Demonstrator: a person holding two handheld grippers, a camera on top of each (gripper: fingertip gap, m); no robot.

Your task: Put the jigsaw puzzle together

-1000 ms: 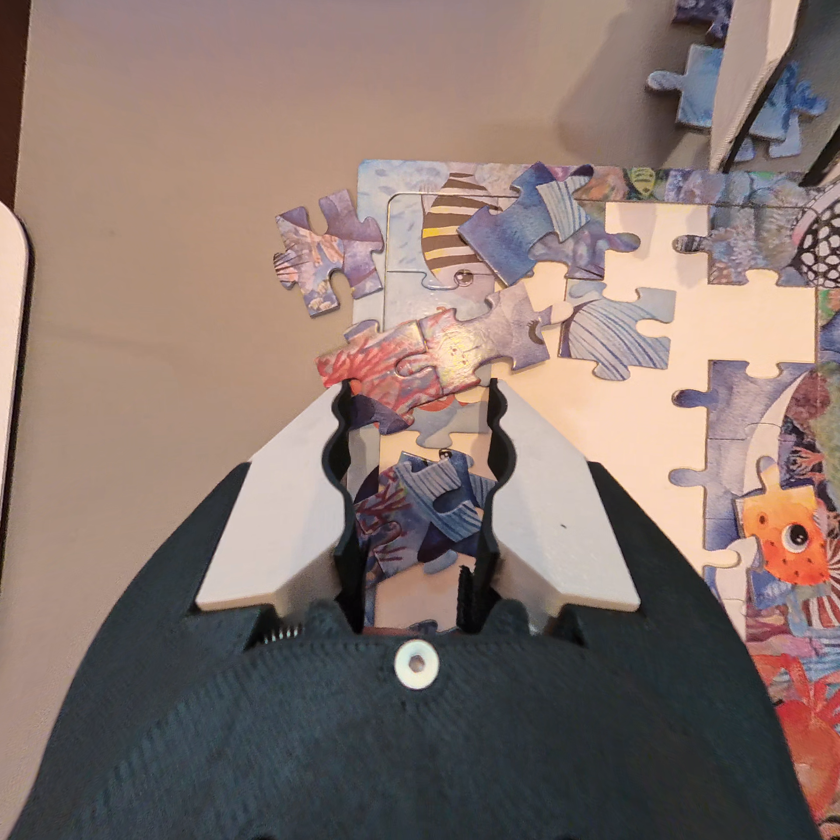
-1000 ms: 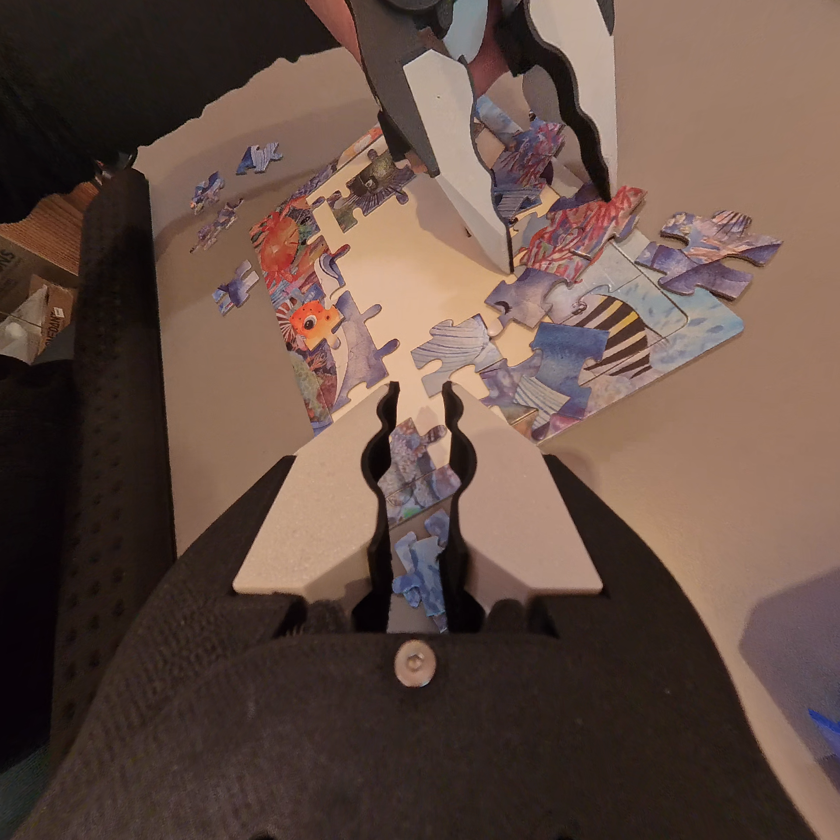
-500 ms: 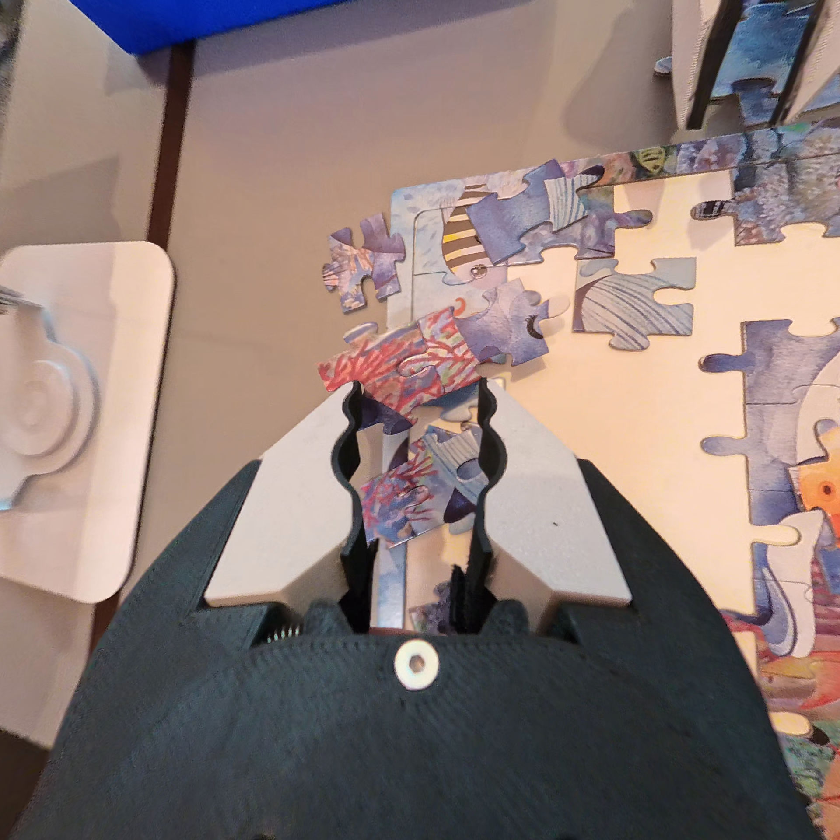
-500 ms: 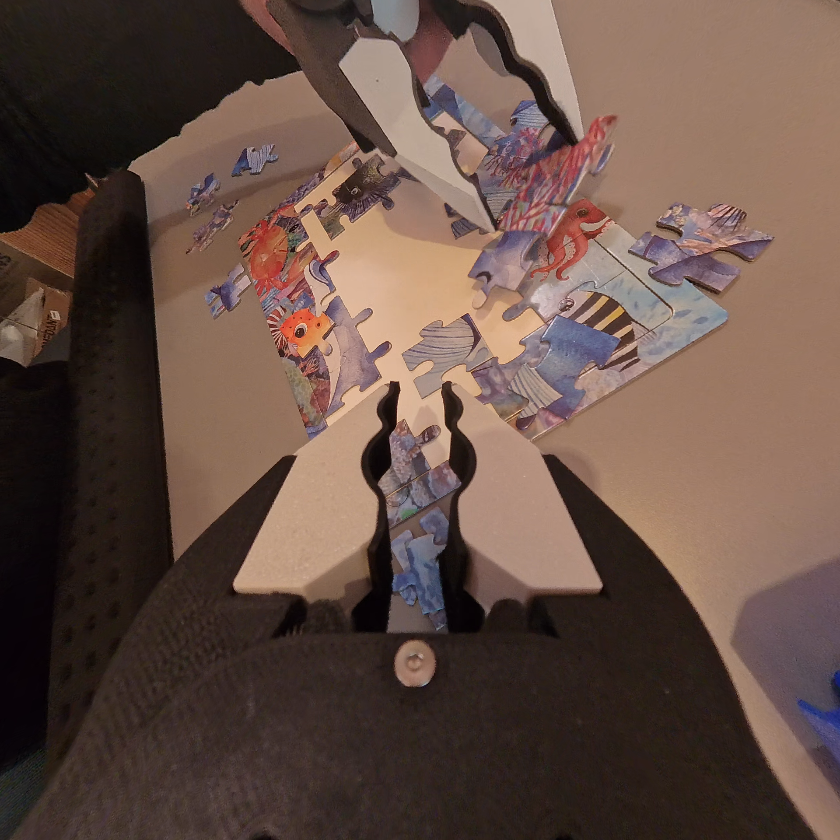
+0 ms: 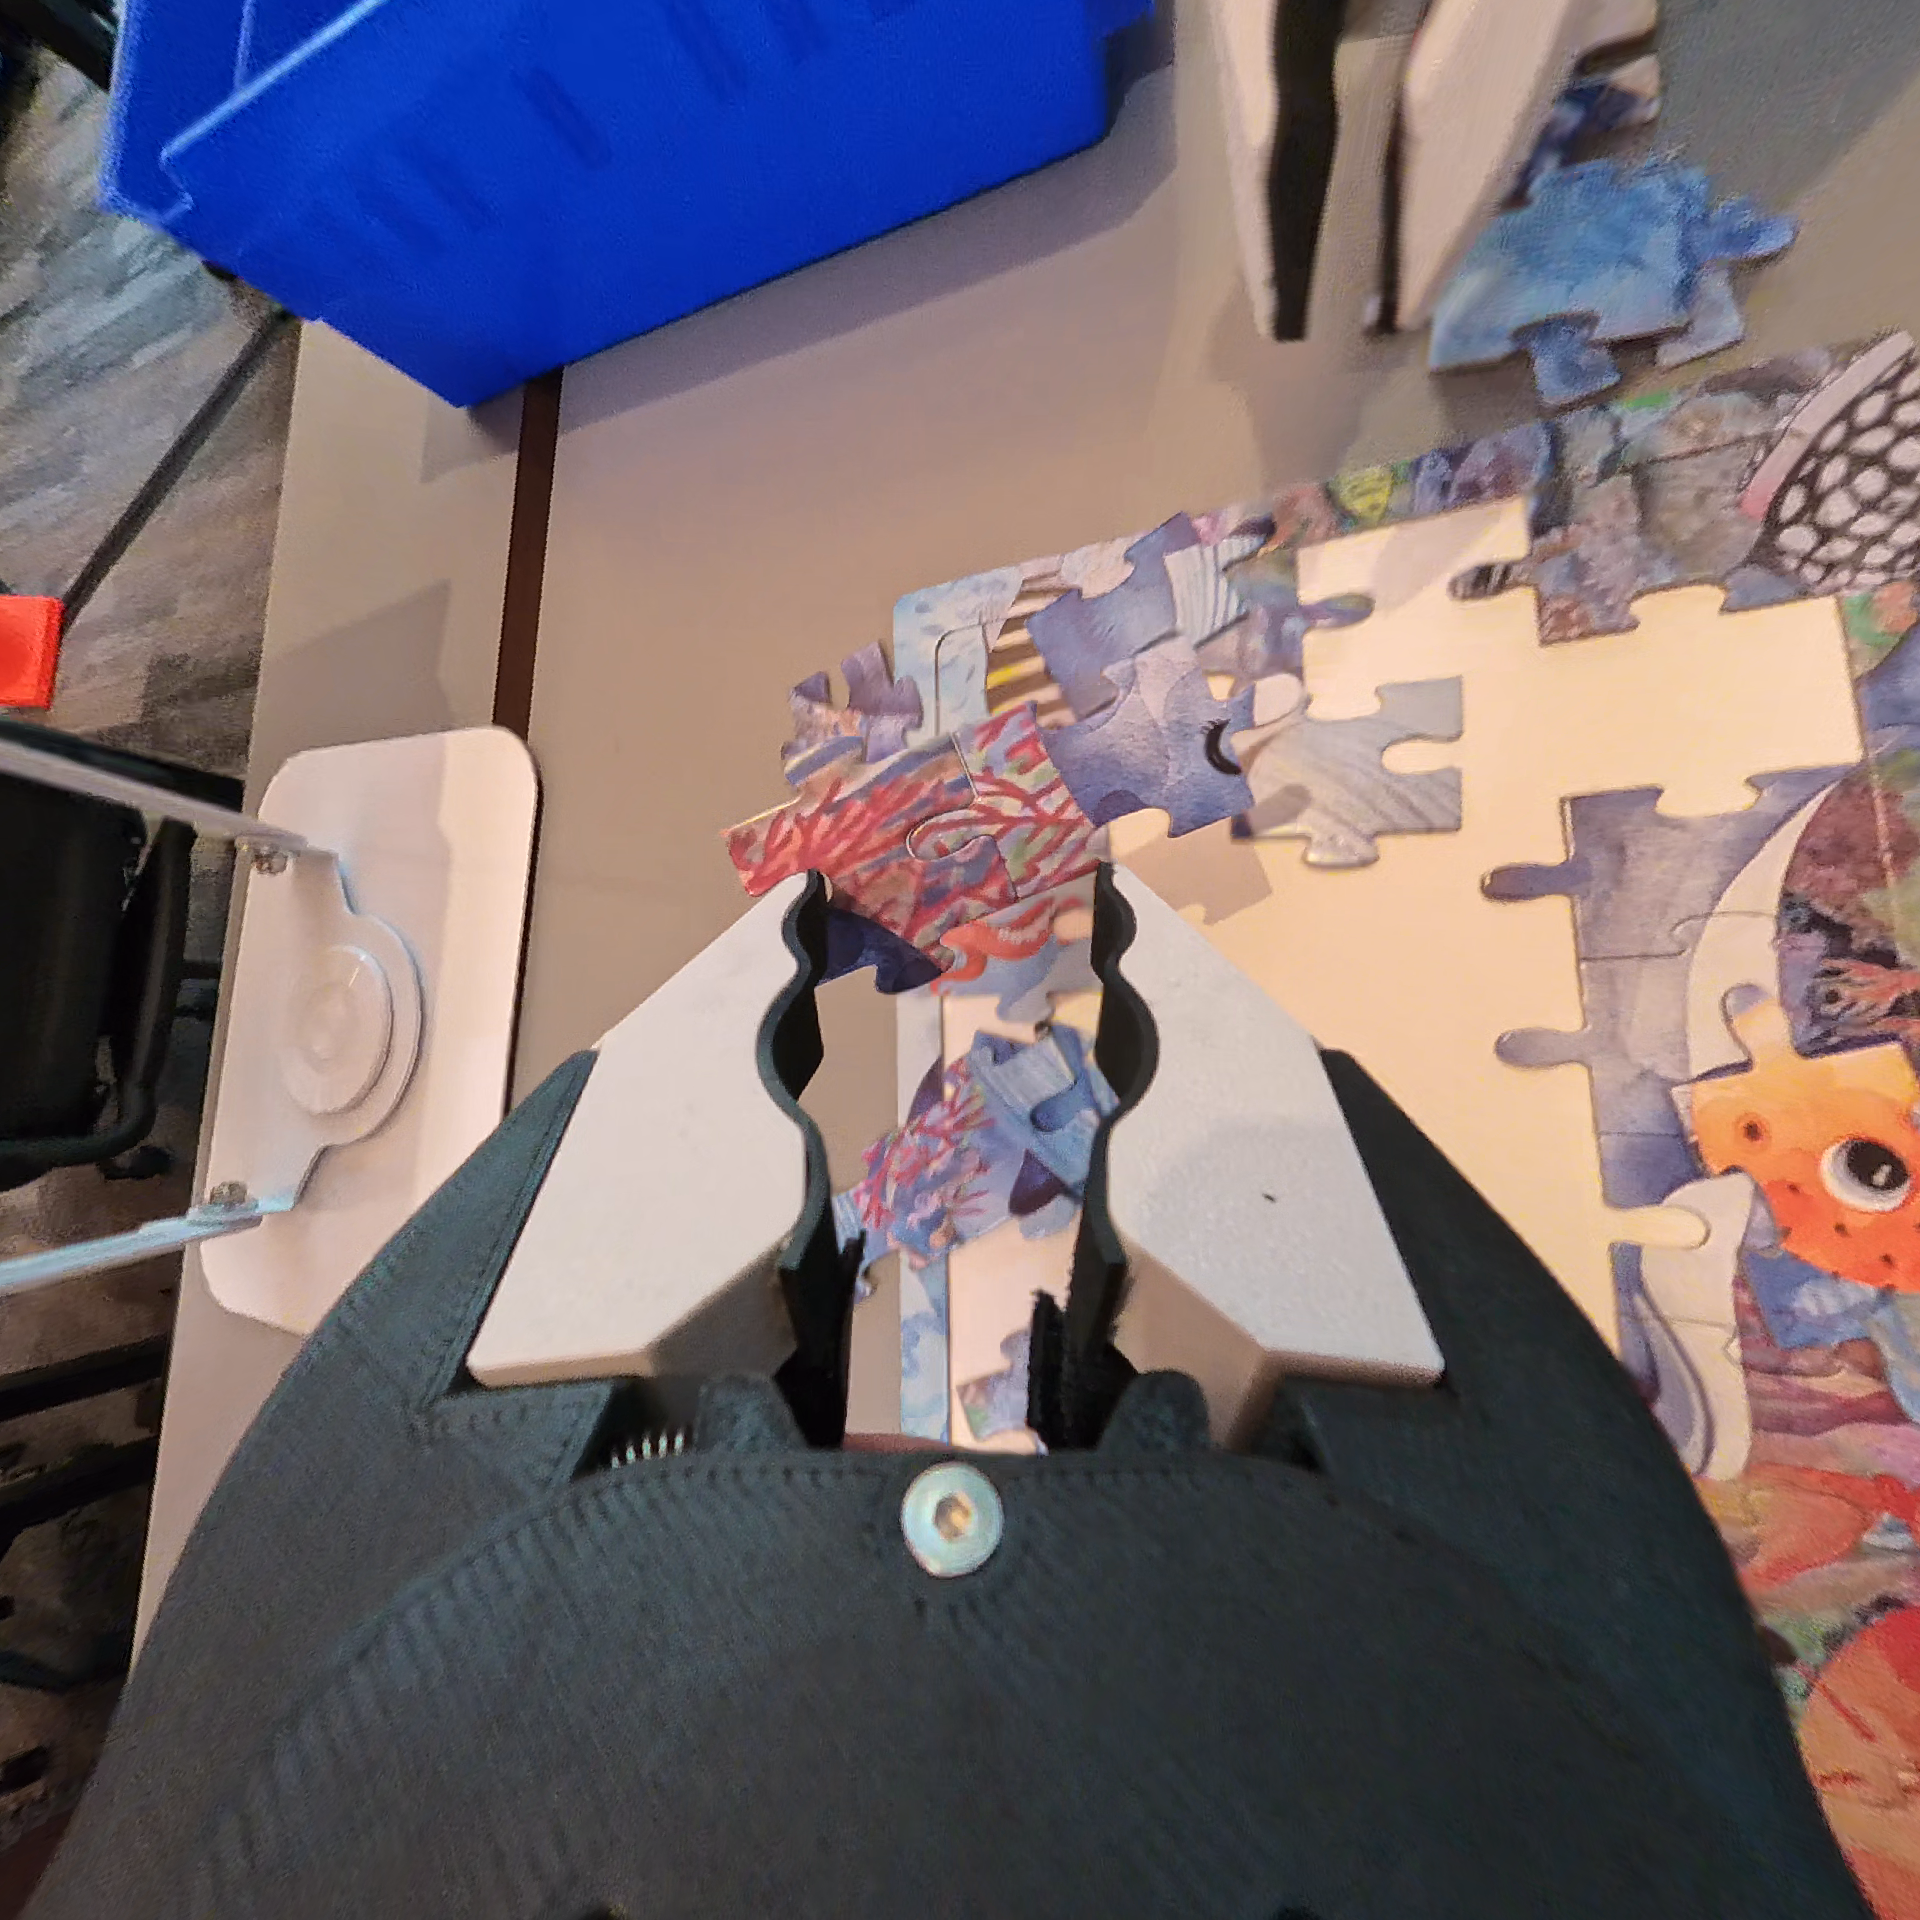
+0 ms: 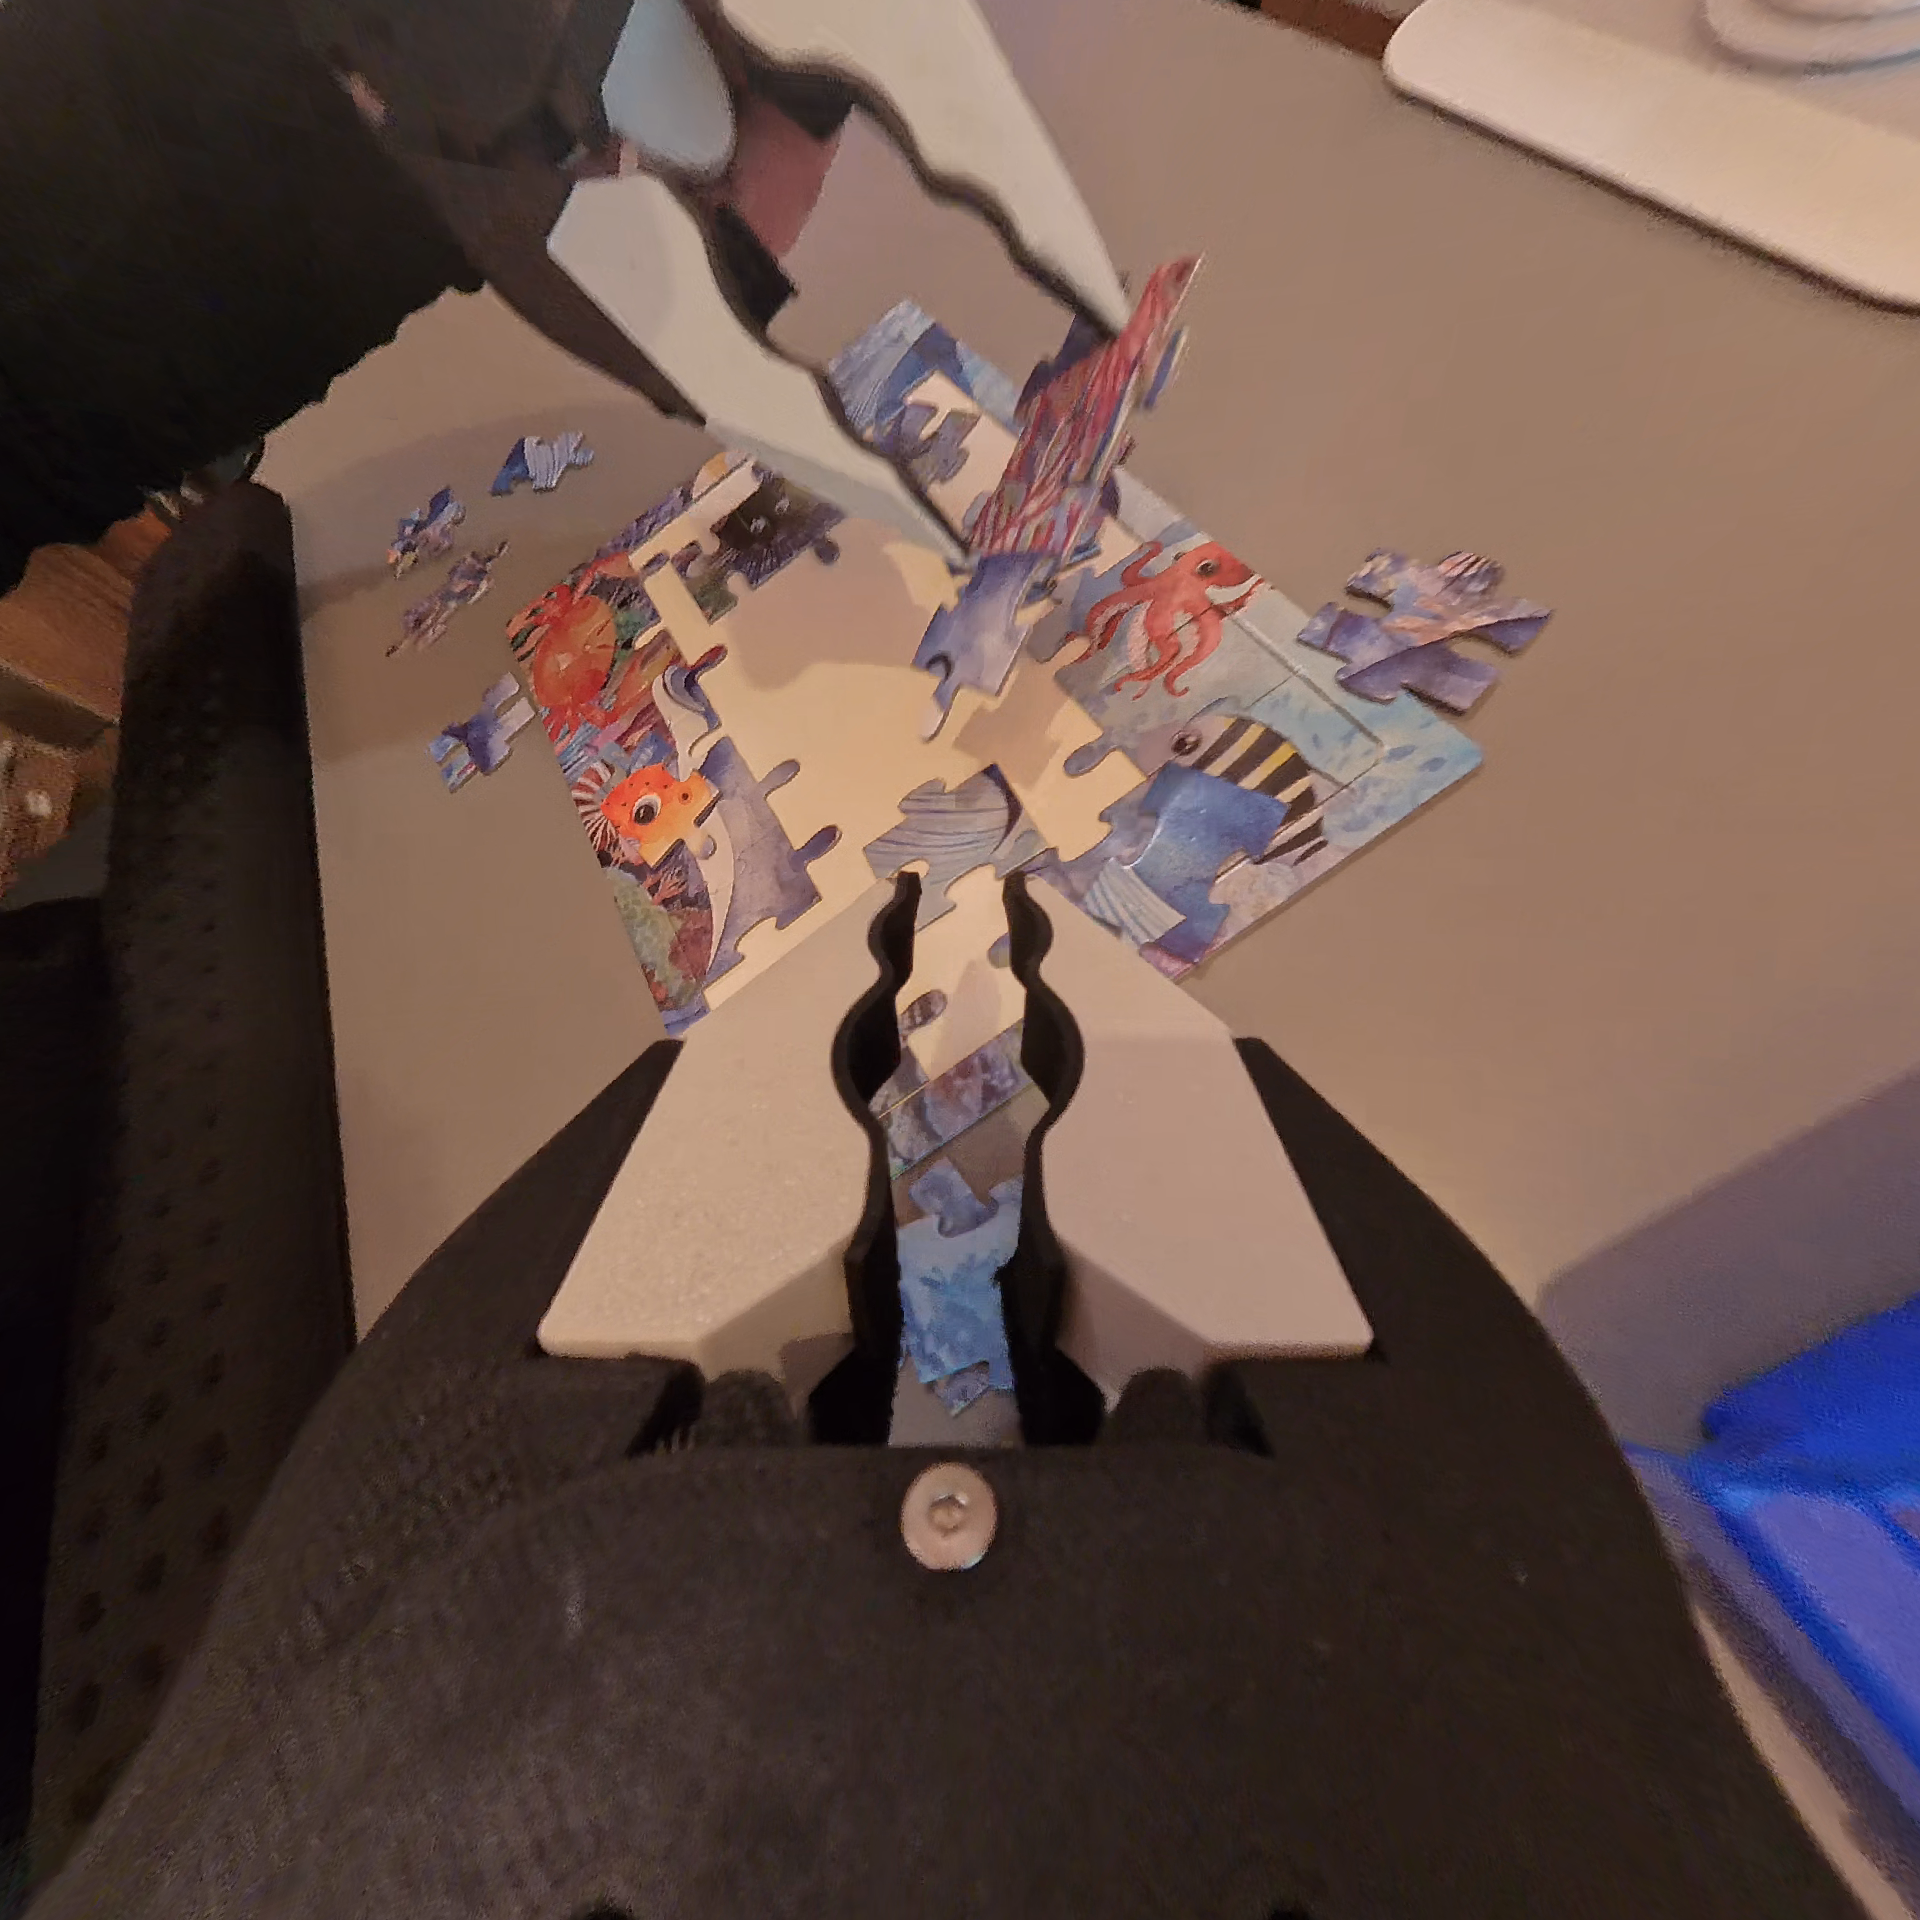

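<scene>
Beige table (image 5: 727, 499), blue bin (image 5: 582, 156) beyond; left gripper (image 5: 956, 883) clamping joined coral pieces (image 5: 935, 831) (right gripper (image 6: 956, 894) apart)

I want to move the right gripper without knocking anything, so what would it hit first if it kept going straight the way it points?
Probably the loose striped blue puzzle piece lying on the bare cream puzzle board, just past the right gripper; depth is hard to judge.
</scene>
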